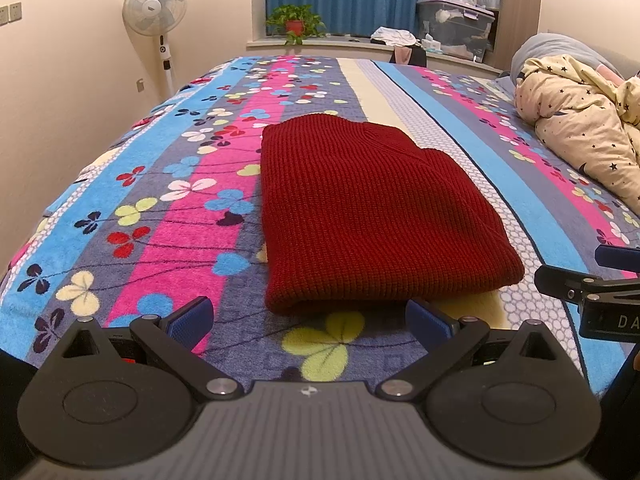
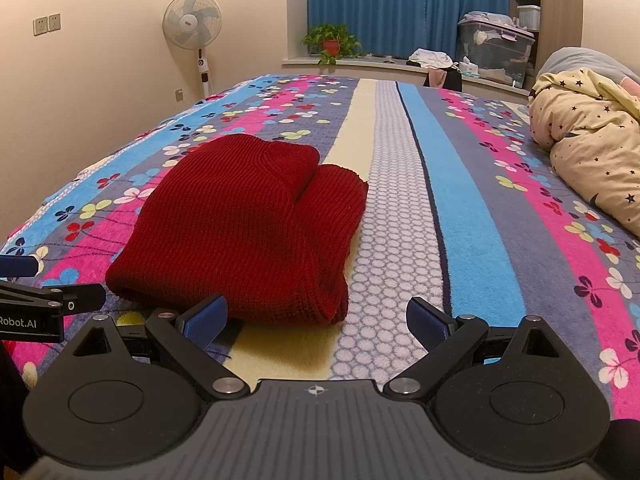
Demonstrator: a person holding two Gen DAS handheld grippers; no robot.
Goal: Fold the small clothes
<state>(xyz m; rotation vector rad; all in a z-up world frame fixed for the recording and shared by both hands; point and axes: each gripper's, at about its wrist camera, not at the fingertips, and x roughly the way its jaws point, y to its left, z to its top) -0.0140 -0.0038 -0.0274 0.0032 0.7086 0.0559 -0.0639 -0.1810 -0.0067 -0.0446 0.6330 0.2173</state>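
Note:
A dark red knit sweater [image 1: 368,208] lies folded into a compact rectangle on the striped flowered bedspread [image 1: 160,200]. It also shows in the right wrist view [image 2: 240,232], left of centre. My left gripper [image 1: 310,320] is open and empty, just short of the sweater's near edge. My right gripper [image 2: 318,320] is open and empty, near the sweater's near right corner. The right gripper's fingers [image 1: 616,258] show at the right edge of the left wrist view. The left gripper's fingers [image 2: 20,266] show at the left edge of the right wrist view.
A cream star-print quilt [image 1: 580,128] is bunched at the right of the bed. A standing fan [image 1: 156,8] is by the left wall. A potted plant [image 1: 296,20], clothes and storage boxes [image 1: 456,20] sit on the window ledge before blue curtains.

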